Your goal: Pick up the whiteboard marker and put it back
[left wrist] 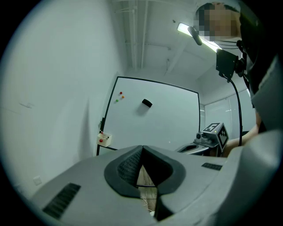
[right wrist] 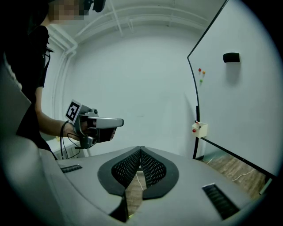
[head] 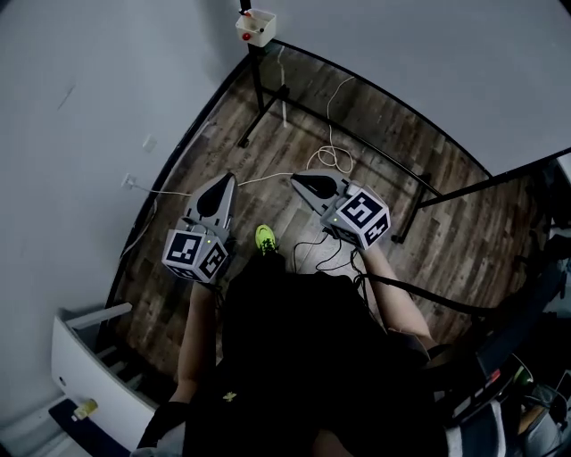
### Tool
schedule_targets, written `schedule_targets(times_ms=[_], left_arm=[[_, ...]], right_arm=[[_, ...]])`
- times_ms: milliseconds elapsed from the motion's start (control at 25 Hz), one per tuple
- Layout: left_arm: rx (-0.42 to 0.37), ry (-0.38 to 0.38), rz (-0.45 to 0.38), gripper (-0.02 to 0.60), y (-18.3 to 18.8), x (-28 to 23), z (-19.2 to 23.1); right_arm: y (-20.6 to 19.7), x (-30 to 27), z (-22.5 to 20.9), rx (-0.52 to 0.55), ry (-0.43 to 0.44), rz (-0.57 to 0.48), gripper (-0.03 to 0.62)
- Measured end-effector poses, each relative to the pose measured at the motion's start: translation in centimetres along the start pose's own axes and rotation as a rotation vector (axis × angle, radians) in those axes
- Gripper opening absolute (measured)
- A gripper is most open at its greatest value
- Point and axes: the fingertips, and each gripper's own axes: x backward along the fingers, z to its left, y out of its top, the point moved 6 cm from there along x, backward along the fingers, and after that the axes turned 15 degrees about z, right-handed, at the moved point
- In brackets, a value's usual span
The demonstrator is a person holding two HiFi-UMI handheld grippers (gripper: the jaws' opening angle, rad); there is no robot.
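Note:
No whiteboard marker shows clearly. A small white holder (head: 255, 27) with a red spot hangs at the lower left corner of the whiteboard (left wrist: 168, 123); something thin pokes out of its top. The holder (left wrist: 104, 139) lies well ahead of both grippers, and in the right gripper view the holder (right wrist: 199, 129) is at right. My left gripper (head: 220, 179) and right gripper (head: 297, 178) are held side by side in front of the person, above the wooden floor. Left gripper (left wrist: 142, 148): pads meet at the tip, nothing between them. Right gripper (right wrist: 141, 148) is shut and empty too.
A black eraser (left wrist: 147, 103) and small coloured magnets (left wrist: 119, 96) sit on the board. The board's black stand legs (head: 259, 98) and loose white cables (head: 332, 161) lie on the floor ahead. A wall socket (head: 128, 183) is at left and white furniture (head: 89, 357) at lower left.

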Motion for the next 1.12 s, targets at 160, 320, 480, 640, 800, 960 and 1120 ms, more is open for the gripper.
schedule_targets(times_ms=[160, 320, 480, 640, 800, 960, 1120], left_arm=[[-0.016, -0.053, 0.018, 0.032, 1.2, -2.1, 2.1], [-0.015, -0.086, 0.033, 0.032, 1.8, -3.4, 4.6], [0.017, -0.12, 0.048, 0.032, 2.1, -4.6, 7.7], [0.044, -0.145, 0.049, 0.032, 2.1, -5.8, 10.3], [0.036, -0.176, 0.055, 0.032, 2.5, -7.0, 12.4], [0.033, -0.199, 0.072, 0.032, 2.8, -8.2, 13.1], [0.042, -0.223, 0.079, 0.032, 3.0, -9.4, 13.1]], right_arm=[[1.5, -2.2, -1.8, -0.008, -0.021, 0.023, 0.003], [2.7, -4.3, -3.6, -0.012, -0.048, 0.046, 0.003], [3.9, -6.4, -5.7, -0.023, -0.071, 0.056, 0.003], [4.8, -8.8, -7.5, -0.033, -0.101, 0.07, 0.003], [6.2, -11.0, -8.7, -0.036, -0.128, 0.065, 0.003], [6.7, -11.6, -9.4, -0.029, -0.136, 0.075, 0.003], [6.7, -11.7, -11.0, -0.03, -0.165, 0.089, 0.003]])
